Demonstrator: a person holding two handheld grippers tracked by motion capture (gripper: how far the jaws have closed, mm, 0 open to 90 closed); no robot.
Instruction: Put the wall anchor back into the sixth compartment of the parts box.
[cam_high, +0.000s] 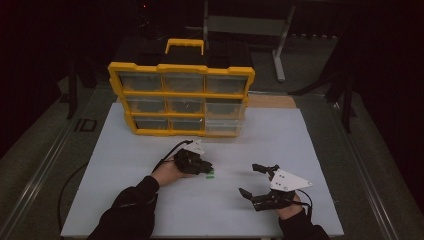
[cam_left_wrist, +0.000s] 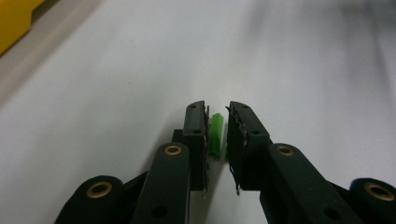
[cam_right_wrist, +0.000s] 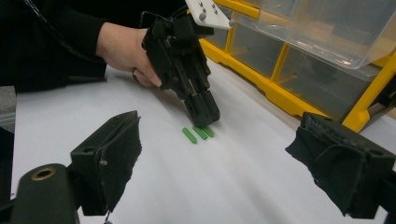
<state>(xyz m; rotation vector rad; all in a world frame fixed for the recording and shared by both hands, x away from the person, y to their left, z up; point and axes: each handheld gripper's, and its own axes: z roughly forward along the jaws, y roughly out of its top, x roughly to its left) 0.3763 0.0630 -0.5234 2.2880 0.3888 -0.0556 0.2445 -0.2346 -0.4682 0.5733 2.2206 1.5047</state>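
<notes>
A white surface (cam_high: 150, 200) is seen from the high view, with a yellow organizer (cam_high: 181, 100) standing upright at its far side, its clear drawers facing the person. One drawer (cam_right_wrist: 327, 28) is pulled out, as shown in the right gripper view.

Nearer the person than the organizer, about midway across the surface, three small green pegs (cam_right_wrist: 198, 133) are laid side by side, close together and roughly parallel. The left gripper (cam_high: 200, 167) is brought down onto them; the right gripper (cam_high: 257, 182) is held well apart, farther from the organizer and off to the right, so the left one is by far the nearer.

In the left gripper view, one peg (cam_left_wrist: 216, 135) is seen between the fingers (cam_left_wrist: 196, 123), its long axis running along the jaws' own length, away from the camera. The peg lies close against the left-hand pad, while a narrow gap is left on the other side. The left fingers are thus drawn nearly together around the peg, but a firm pinch is not yet shown; the peg is judged to be lying on the surface. A slight further squeeze would be called for before lifting, with care that the neighbouring pegs are not dragged along.

The right fingers (cam_right_wrist: 109, 158) are spread wide, and nothing is held or touched by them.
</notes>
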